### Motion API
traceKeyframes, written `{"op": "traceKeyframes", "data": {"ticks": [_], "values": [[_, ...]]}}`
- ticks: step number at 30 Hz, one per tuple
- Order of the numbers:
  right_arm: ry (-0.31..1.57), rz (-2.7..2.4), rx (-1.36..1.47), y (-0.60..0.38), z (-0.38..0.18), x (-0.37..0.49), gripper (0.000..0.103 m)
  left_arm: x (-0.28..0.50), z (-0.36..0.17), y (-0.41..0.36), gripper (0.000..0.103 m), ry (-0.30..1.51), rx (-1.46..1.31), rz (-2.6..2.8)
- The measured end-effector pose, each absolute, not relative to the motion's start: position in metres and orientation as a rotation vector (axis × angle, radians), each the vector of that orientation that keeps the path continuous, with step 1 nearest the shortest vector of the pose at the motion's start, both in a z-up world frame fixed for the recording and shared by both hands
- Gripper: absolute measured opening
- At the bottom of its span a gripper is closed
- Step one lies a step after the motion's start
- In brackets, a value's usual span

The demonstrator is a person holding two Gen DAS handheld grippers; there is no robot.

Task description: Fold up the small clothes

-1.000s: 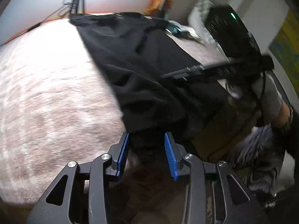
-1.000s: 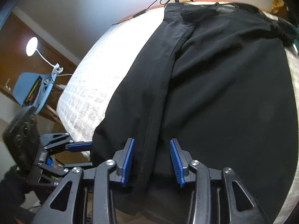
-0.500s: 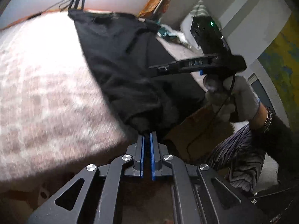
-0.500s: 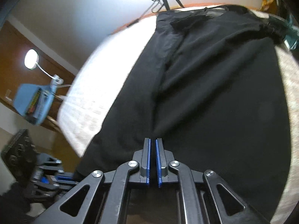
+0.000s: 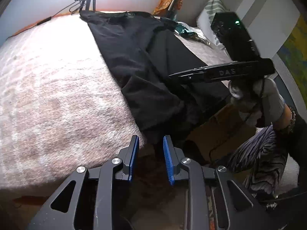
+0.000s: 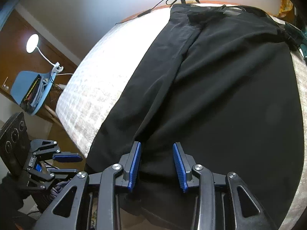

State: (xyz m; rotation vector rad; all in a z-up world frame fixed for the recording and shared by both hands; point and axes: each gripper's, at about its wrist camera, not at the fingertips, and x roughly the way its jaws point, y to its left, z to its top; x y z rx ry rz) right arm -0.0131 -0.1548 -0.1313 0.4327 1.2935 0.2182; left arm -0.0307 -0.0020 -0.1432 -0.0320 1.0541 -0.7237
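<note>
Now we are holding both grippers at the near edge of the bed (image 5: 57, 88), tipped downward, with the black garment (image 6: 220, 95) stretched away from us. Starting with the right gripper (image 6: 157, 165): its jaws have just been opening and are standing apart, the near hem lying between and under the blue pads (image 6: 134, 164) without being pinched. The cloth is draping over the bed edge directly below this gripper, so the right hand is sitting squarely on the hem.

At the left gripper (image 5: 150, 158), the jaws have likewise just been opening and are parted. Just ahead of its fingertips, the hem's left corner (image 5: 151, 132) is hanging off the edge; it is reaching toward the gap but we cannot tell whether it touches either pad. Nothing is clamped.

Looking further out, the garment's long axis is running straight away from both grippers, from the hem near us to what looks like the waistband (image 6: 211, 9) at the far side of the bed. It is lying mostly ahead and to the right of the left gripper, and dead ahead of the right one. A lengthwise fold line (image 6: 172, 72) is running up from just ahead of the right gripper's left pad.

We are judging that the coming grab depends on both hands taking the near hem, the right being better placed.
</note>
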Motion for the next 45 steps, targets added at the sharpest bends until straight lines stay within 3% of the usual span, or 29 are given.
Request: {"op": "traceKeyframes", "data": {"ticks": [1,3,6,11,14,20,23,28,30,36,40,45], "values": [[1.293,0.22,0.43,-0.154,-0.131,-0.013,0.036,-0.029,-0.145,-0.004,0.024,1.056,-0.04,-0.727],[1.294,0.228,0.439,-0.154,-0.13,-0.015,0.031,-0.028,-0.148,-0.01,0.004,1.063,-0.023,-0.744],[1.31,0.172,0.422,-0.159,-0.131,-0.02,0.019,-0.036,-0.145,-0.018,0.004,1.042,0.044,-0.759],[1.226,0.181,0.406,-0.161,-0.113,-0.029,0.031,-0.042,-0.144,-0.018,0.004,1.037,0.078,-0.751],[1.205,0.23,0.362,-0.146,-0.108,-0.028,0.032,-0.041,-0.138,-0.018,0.004,1.03,0.073,-0.735],[1.294,0.218,0.26,-0.131,-0.127,-0.025,0.026,-0.037,-0.113,-0.009,0.009,0.969,0.03,-0.699],[1.249,0.215,0.318,-0.15,-0.113,-0.028,0.03,-0.031,-0.1,-0.01,0.021,0.936,0.007,-0.694],[1.112,0.106,0.441,-0.214,-0.082,-0.032,0.036,-0.019,-0.087,-0.039,0.023,0.908,0.006,-0.726],[1.066,0.051,0.487,-0.244,-0.073,-0.034,0.039,-0.014,-0.084,-0.062,0.035,0.902,0.021,-0.758],[0.966,-0.053,0.594,-0.323,-0.051,-0.038,0.041,-0.012,-0.079,-0.131,0.048,0.852,0.057,-0.865],[0.944,-0.08,0.552,-0.358,-0.043,-0.034,0.049,-0.017,-0.09,-0.174,0.051,0.86,0.063,-0.925],[0.956,-0.069,0.522,-0.4,-0.045,-0.016,0.05,-0.029,-0.11,-0.224,0.051,0.865,0.134,-0.972]]}}
